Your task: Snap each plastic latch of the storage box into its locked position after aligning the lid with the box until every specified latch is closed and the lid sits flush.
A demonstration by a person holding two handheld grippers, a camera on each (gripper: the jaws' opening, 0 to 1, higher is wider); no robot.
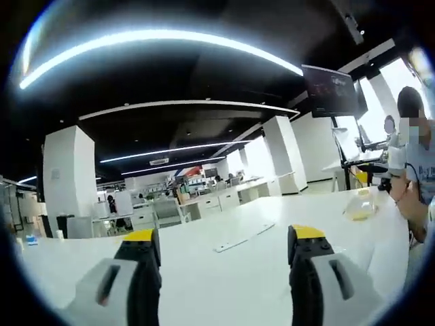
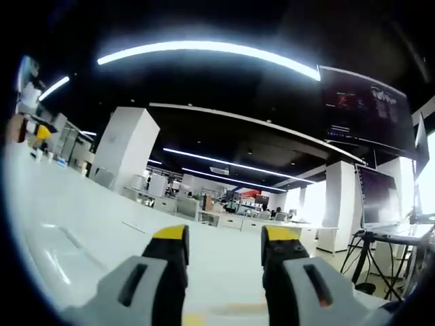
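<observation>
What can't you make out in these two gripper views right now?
- Left gripper view: the clear object on the white table is too small and distant to identify.
- Left gripper view: the person is cut off by the right edge.
- Right gripper view: text on the dark screen is too small to read.

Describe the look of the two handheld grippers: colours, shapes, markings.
Both look alike. The left gripper has two chunky black jaws capped with yellow tips, each backed by a pale grey housing with a dark slot in it. The right gripper has the same black jaws, yellow tips and slotted grey housings. No cables or sleeves are visible.
</observation>
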